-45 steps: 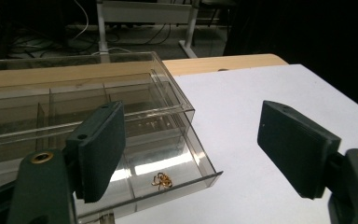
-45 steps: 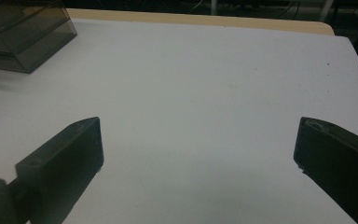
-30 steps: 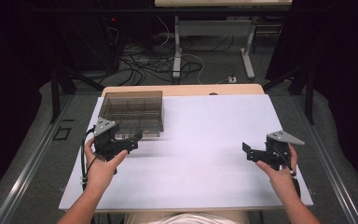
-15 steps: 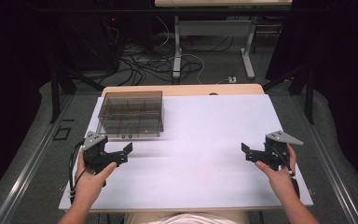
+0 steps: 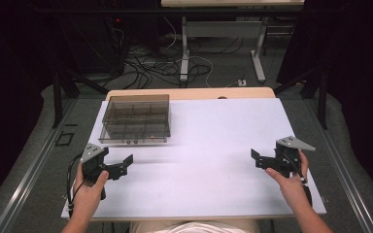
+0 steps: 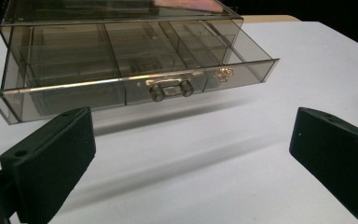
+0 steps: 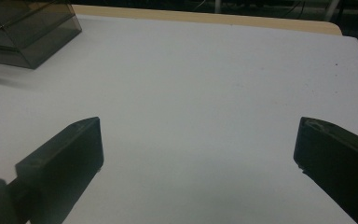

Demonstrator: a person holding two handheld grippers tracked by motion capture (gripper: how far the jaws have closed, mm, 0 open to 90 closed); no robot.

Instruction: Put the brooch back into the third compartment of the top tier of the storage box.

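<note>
the person is wearing nothing over the forearms, and a light garment is showing at the bottom edge of the high view. the left gripper point(image 5: 119, 166) is showing a black body, a grey three-cornered plate on top and a black cable looping off it. the right gripper point(image 5: 260, 159) is looking the same. in the gripper views, blocky black ribbed jaws are showing small round holes.

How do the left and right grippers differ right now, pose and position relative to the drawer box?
The left gripper sits near the smoky clear drawer box, jaws aimed at its handled front; the right gripper is far across the white table from it. In the left gripper view the box looms between the jaws; in the right gripper view it sits at a corner. Both are open, empty and hand-held.
</note>
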